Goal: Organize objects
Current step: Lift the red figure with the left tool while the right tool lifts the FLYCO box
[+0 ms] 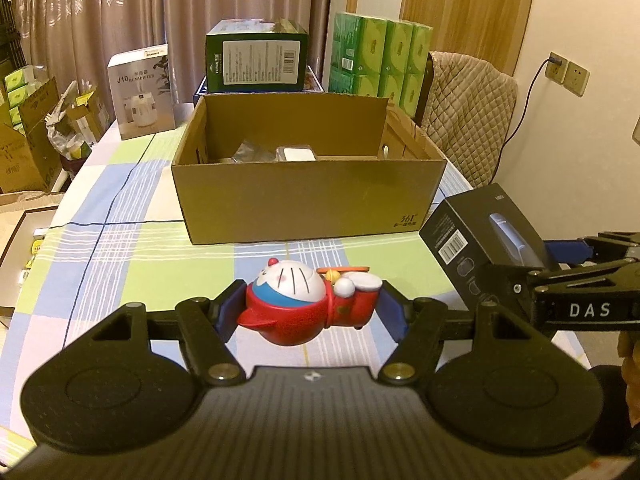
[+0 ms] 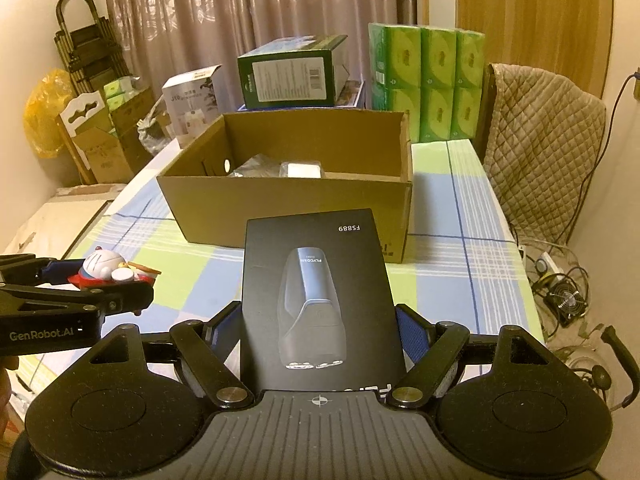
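Observation:
My left gripper (image 1: 310, 312) is shut on a red and white Doraemon toy (image 1: 304, 300) and holds it above the checked tablecloth, in front of the open cardboard box (image 1: 308, 196). My right gripper (image 2: 320, 328) is shut on a black shaver box (image 2: 316, 300) marked FS889, held flat, also in front of the cardboard box (image 2: 288, 208). The shaver box (image 1: 480, 240) shows to the right in the left wrist view. The toy (image 2: 108, 266) shows at the left in the right wrist view. The cardboard box holds a few wrapped items (image 1: 296, 154).
Behind the cardboard box stand a green carton (image 1: 256, 60), a white humidifier box (image 1: 142, 92) and stacked green tissue packs (image 1: 380, 64). A padded chair (image 1: 468, 112) is at the right. Open cartons (image 1: 28, 136) sit on the floor left; cables and a fan (image 2: 564, 300) lie right.

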